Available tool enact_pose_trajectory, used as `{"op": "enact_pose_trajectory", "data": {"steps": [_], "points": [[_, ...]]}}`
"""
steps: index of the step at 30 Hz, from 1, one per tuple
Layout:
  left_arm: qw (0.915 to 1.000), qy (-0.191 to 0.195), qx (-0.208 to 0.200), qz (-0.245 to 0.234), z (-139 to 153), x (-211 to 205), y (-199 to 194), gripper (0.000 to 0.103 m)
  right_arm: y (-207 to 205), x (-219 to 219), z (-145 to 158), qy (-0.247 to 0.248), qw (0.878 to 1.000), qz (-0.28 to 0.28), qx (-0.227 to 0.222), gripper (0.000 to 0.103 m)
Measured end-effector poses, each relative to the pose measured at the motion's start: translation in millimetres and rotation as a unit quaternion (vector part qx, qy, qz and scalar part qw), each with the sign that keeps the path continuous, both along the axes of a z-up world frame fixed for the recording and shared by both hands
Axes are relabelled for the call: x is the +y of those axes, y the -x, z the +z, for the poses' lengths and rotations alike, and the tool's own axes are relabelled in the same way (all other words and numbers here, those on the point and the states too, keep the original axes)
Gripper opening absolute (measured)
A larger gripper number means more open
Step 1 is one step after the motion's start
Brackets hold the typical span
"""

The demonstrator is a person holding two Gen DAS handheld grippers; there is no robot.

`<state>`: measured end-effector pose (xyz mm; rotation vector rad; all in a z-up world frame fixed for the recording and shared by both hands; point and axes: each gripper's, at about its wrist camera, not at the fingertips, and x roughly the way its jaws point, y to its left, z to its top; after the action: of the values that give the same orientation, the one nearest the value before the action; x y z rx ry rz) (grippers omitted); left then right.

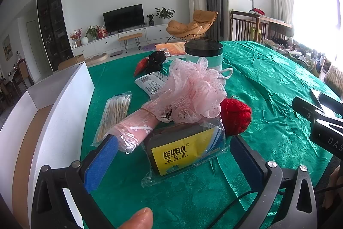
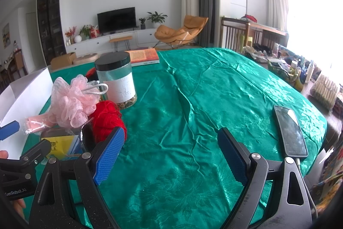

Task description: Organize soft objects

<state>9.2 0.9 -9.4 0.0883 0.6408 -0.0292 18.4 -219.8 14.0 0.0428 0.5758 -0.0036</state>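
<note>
Both units were released. The left gripper (image 1: 173, 151) stood with its jaws spread wide, one to each side of one bagged block bearing a yellow KEWEIDI label (image 1: 182, 149), without touching it. The right gripper (image 2: 169, 156) also stood spread wide, over bare green tablecloth (image 2: 214, 89), gripping nothing. The soft items lay clustered at the near left of the table: one pink mesh bath pouf (image 1: 193, 91), resting on the far end of the bagged block and against one rolled pink cloth in clear wrap (image 1: 135, 126); one red yarn ball (image 1: 235, 117), just right of the pouf and touching the bag. One sleeve of cotton swabs (image 1: 115, 113) lay left of the rolled cloth. One white printed packet (image 1: 152, 83) lay beyond the pouf. Farther back stood one clear jar with a black lid (image 1: 203, 53), then one black bundle (image 1: 156, 59) beside one red item (image 1: 141, 65), neither identifiable, and one orange book (image 2: 143, 57) at the far edge. One white open box (image 1: 64, 100) occupied the left edge. One phone (image 2: 290, 132), cable attached, lay at the near right.
</note>
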Motion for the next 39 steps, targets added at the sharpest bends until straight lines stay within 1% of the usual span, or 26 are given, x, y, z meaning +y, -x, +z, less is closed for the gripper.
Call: {"op": "enact_pose_trajectory", "data": {"steps": [5,7,19,28,36,39], "points": [[1.0000,-0.001,0.001,-0.001,-0.1,-1.1,3.7,0.103,0.1,-0.2,0.0,0.000,1.000,0.000,0.000,0.091],[1.0000,-0.003,0.002,0.000,5.9,-2.3,9.1,0.103,0.0,-0.2,-0.1,0.000,1.000,0.000,0.000,0.091],[1.0000,-0.002,0.007,0.001,1.4,-3.8,10.3,0.103,-0.2,-0.5,-0.4,-0.001,1.000,0.000,0.000,0.091],[0.9998,-0.005,0.018,0.003,-1.4,-1.4,9.6,0.103,-0.2,-0.8,-0.4,-0.001,1.000,0.000,0.000,0.091],[0.9999,0.000,0.011,0.003,-3.8,-0.2,7.9,0.103,-0.3,-0.8,-0.8,-0.001,1.000,0.000,0.001,0.091],[0.9998,-0.002,0.018,0.005,-6.1,1.2,7.2,0.103,-0.4,-1.0,-0.9,-0.002,1.000,0.000,0.001,0.091]]}}
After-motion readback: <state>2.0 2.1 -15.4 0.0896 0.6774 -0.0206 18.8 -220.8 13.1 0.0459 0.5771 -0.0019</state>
